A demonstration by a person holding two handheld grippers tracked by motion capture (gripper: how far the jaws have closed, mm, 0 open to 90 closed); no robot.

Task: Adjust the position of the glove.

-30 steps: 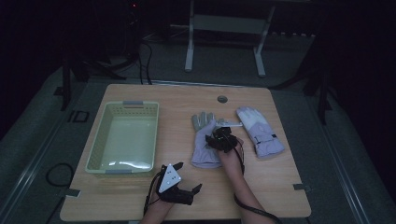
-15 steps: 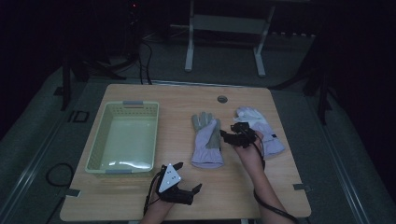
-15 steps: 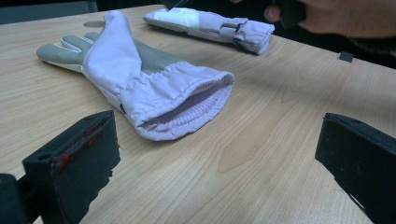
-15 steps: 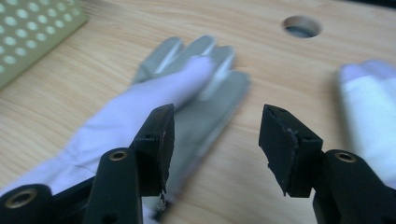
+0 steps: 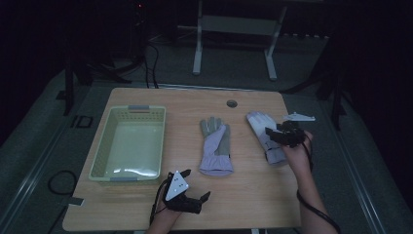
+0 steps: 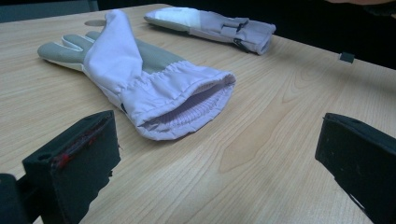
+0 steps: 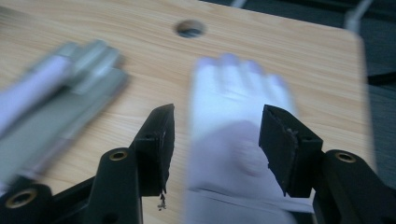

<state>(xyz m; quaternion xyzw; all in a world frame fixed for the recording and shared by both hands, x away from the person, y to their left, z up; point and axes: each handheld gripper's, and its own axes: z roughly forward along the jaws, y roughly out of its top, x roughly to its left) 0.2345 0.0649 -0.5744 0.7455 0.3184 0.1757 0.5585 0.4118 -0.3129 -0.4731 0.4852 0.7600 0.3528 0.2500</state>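
Observation:
Two pale lilac gloves lie flat on the wooden table. The left glove (image 5: 215, 146) (image 6: 140, 79) (image 7: 56, 107) has a grey palm, and its cuff faces the front edge. My right gripper (image 5: 271, 136) (image 7: 217, 116) hovers over the cuff end of the right glove (image 5: 258, 124) (image 6: 210, 25) (image 7: 233, 126). Its jaws have just been opening and stand apart, with the glove lying below them and nothing pressed. My left gripper (image 5: 200, 199) (image 6: 215, 128) rests near the front edge, wide open, facing the left glove's cuff from a short way off.
A pale green basket (image 5: 102, 151) stands at the table's left, with nothing in it. A round hole (image 5: 232, 103) (image 7: 190, 28) sits near the far edge. The table's right edge runs close beside the right glove.
My right gripper has left the middle glove and moved right and slightly up to the right glove, its jaws wider than before. The left gripper and both gloves have stayed put.

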